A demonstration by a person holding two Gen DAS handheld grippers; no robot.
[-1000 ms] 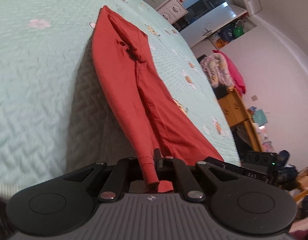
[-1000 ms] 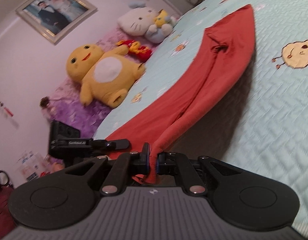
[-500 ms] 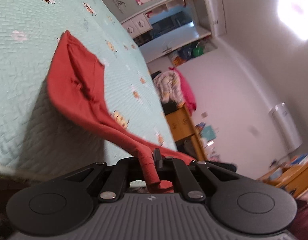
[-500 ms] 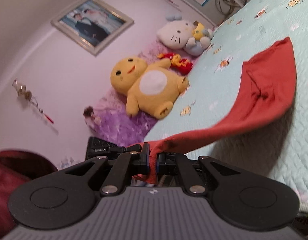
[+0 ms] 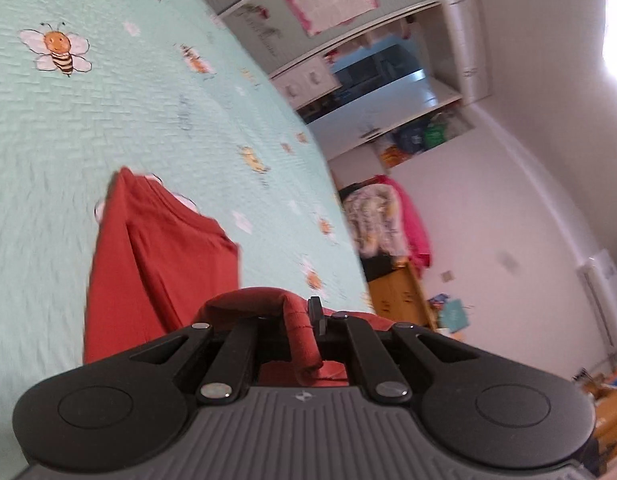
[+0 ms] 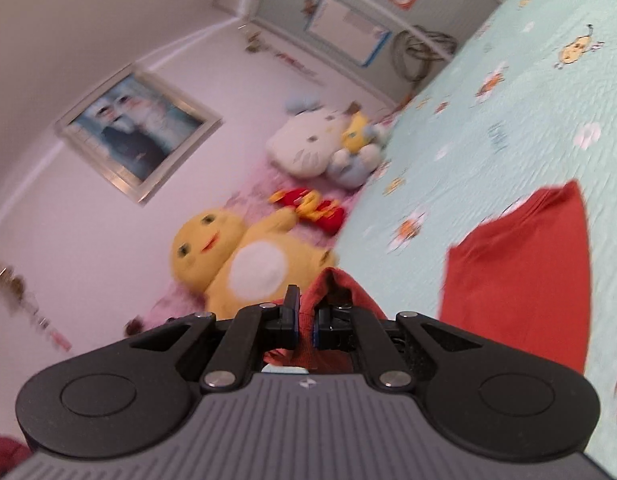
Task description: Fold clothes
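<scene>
Your left gripper (image 5: 304, 320) pinched tight on hem of red garment (image 5: 156, 256); your right gripper (image 6: 304, 320) clamps other hem. Garment's far end lies on mint bedspread (image 5: 108, 120), near end lifted. Left view alone shows wardrobe (image 5: 348, 40), clothes heap (image 5: 384, 220) past bed edge. Right view alone shows yellow plush (image 6: 244, 264), white plush (image 6: 308, 148), framed picture (image 6: 136, 132). Bedspread beyond garment open.

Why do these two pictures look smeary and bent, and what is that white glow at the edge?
Left wrist view: the bedspread and red garment are streaked by motion blur, a bright light washes out the top right corner, and the walls curve from fisheye distortion. Right wrist view: the yellow plush toy and framed picture are smeared, while the right gripper stays sharp.
</scene>
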